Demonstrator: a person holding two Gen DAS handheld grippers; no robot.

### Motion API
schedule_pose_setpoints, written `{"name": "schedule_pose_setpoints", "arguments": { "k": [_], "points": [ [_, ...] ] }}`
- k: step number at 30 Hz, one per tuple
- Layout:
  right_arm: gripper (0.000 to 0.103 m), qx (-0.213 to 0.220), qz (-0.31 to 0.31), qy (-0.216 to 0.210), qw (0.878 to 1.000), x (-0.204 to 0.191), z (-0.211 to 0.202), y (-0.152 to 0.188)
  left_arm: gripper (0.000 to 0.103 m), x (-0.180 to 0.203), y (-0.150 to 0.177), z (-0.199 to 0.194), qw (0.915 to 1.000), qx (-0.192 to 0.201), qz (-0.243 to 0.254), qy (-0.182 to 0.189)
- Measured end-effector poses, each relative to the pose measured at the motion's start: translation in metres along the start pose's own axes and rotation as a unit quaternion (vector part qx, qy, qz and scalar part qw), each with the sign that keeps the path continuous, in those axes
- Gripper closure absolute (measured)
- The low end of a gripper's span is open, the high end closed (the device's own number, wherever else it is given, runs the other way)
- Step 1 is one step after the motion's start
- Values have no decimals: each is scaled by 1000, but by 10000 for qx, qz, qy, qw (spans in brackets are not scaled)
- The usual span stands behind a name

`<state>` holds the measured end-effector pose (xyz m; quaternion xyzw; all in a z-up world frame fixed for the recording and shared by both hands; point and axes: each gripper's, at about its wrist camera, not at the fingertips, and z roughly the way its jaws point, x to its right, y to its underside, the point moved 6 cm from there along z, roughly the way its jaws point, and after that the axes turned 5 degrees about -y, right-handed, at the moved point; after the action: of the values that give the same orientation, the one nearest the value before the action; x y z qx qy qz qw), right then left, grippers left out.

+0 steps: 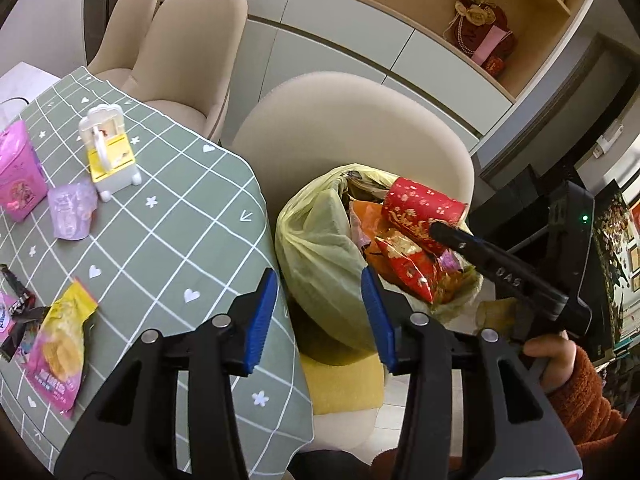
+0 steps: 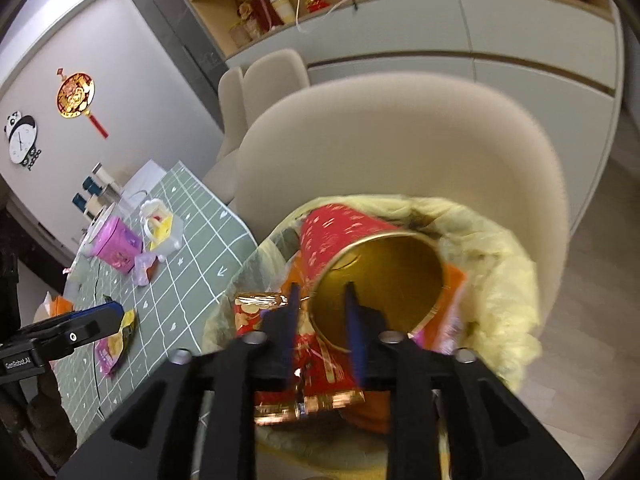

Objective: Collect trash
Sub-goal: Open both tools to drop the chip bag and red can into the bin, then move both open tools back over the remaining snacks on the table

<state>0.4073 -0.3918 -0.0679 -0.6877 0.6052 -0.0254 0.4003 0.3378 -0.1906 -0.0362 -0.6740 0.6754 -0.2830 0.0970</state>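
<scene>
My left gripper [image 1: 318, 312] fills the bottom of its view, its blue pads apart with nothing between them, hanging over the gap between the table edge and the yellow trash bag [image 1: 320, 248]. My right gripper [image 2: 322, 328] hangs at lower centre of its view; its jaws stand apart astride the gold rim of the red can [image 2: 360, 248], one finger outside and one inside the mouth, and I can't tell whether a pad touches it. The can lies tilted on red and orange wrappers in the bag, which sits on a beige chair [image 2: 400, 140]. At lower left, a yellow-pink snack packet [image 1: 60, 344] lies on the green checked tablecloth [image 1: 160, 220]. Farther up left stand a toy suitcase [image 1: 108, 152] and a pink tub [image 1: 18, 172].
</scene>
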Motion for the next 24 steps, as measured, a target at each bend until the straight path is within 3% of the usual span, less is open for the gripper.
{"name": "schedule_pose_setpoints", "arguments": {
  "k": [7,13,17,24],
  "points": [
    [73,275,0,271,9993,-12,-43,6,59,-18,12,-28,9999,90,-106,0],
    [71,691,-92,361,9969,-39,-77,13,55,-47,24,-59,9990,392,-61,-221],
    [58,872,-419,278,9949,-75,-90,20,53,-86,39,-77,9973,518,-328,-394],
    [58,727,-1011,336,9916,-132,-93,42,53,-171,74,-101,9882,632,-1097,-864]
  ]
}}
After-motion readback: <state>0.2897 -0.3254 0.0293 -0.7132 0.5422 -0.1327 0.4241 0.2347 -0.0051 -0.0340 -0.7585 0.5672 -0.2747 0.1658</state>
